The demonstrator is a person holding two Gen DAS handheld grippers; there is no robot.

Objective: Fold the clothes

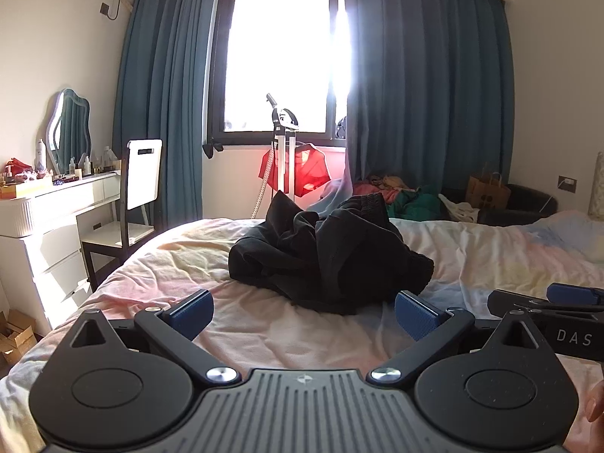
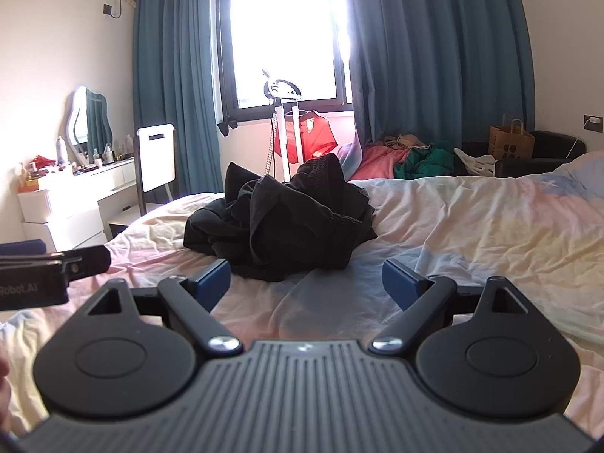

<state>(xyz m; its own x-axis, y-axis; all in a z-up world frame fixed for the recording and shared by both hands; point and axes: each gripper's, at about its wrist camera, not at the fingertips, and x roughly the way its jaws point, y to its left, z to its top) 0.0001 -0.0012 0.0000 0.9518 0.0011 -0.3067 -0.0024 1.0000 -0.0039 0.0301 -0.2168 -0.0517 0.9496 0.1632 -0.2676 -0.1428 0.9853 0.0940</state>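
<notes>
A crumpled black garment (image 1: 332, 253) lies on the pastel bed sheet (image 1: 151, 275) before blue curtains (image 1: 162, 94); the left gripper (image 1: 304, 315) and right gripper (image 2: 306, 283) are spread, empty.

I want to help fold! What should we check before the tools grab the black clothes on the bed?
1. Left tool open: ok.
2. Right tool open: ok.
3. Both tools empty: ok.
4. Black clothes lying flat: not ok, crumpled in a heap.
5. An edge or corner to grab: cannot tell, folds hide it.
6. Bed has bare sheet beside the heap for spreading: ok.
</notes>
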